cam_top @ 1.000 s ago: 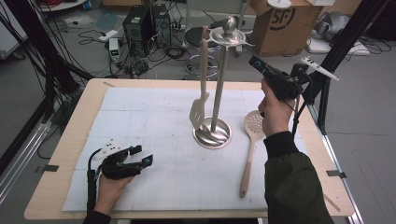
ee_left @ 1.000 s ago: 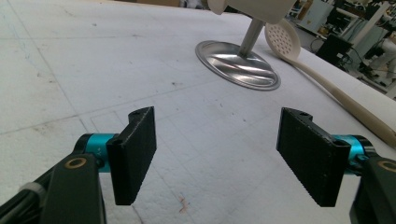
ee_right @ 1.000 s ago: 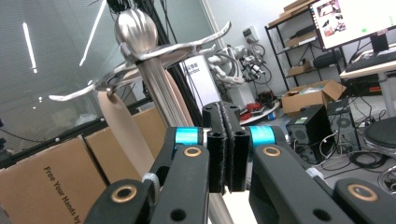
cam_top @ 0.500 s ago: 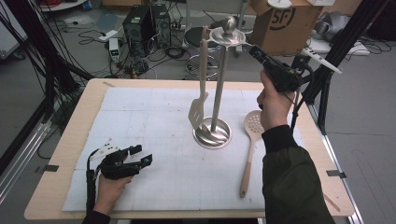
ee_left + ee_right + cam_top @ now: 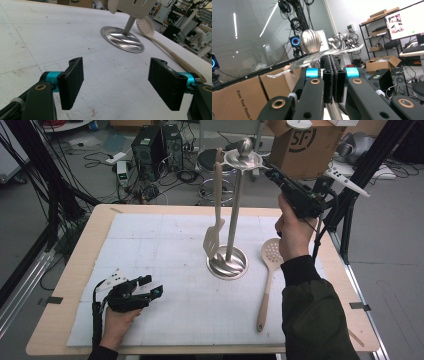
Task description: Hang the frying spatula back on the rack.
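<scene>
Upper centre of the high view, your right gripper (image 5: 272, 170), fingers pressed together empty, meets the rack (image 5: 243, 160): stiff, slick steel. Left gripper (image 5: 150, 287) rests spread on the bench (image 5: 75, 265).

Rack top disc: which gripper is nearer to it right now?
Right. The right gripper is raised beside the rack top disc, jaws shut, tips at its rim. The left gripper rests low on the white mat, jaws open, far from it.
</scene>
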`<state>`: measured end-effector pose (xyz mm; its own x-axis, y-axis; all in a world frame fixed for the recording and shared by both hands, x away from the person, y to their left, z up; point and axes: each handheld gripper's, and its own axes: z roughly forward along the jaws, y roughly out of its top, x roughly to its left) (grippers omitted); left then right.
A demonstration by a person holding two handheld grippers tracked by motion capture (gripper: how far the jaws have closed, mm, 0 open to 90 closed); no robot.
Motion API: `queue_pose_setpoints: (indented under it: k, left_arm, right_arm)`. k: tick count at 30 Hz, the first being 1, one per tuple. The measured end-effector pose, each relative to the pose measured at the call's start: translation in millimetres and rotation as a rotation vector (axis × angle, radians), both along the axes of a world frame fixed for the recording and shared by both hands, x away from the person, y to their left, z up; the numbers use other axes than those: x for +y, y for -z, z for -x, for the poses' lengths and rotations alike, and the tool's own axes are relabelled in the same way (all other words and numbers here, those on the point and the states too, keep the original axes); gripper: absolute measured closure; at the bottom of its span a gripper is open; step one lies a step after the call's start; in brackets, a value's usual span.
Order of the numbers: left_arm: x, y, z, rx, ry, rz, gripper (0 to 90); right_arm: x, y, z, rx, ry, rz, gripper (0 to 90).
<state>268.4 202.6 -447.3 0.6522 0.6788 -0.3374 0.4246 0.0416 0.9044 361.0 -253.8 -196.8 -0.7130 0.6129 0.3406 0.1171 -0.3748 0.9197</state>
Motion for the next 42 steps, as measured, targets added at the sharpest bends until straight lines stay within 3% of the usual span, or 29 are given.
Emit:
queue_pose_setpoints:
  k: [24, 36, 42]
  left_arm:
    - [-2.1, -0.1, 0.3, 0.003, 0.002, -0.007, 29.3]
    - [-2.8, 0.2, 0.1, 0.005, 0.005, -0.005, 29.4]
    - [-3.1, 0.4, 0.0, 0.003, 0.003, -0.006, 29.5]
  right_arm:
    - [-3.6, 1.3, 9.5, -0.027, 0.002, 0.01, 89.8]
    - [-4.1, -0.9, 11.0, -0.065, -0.009, 0.04, 89.8]
    - [-3.6, -2.6, 10.4, -0.058, -0.018, 0.052, 90.0]
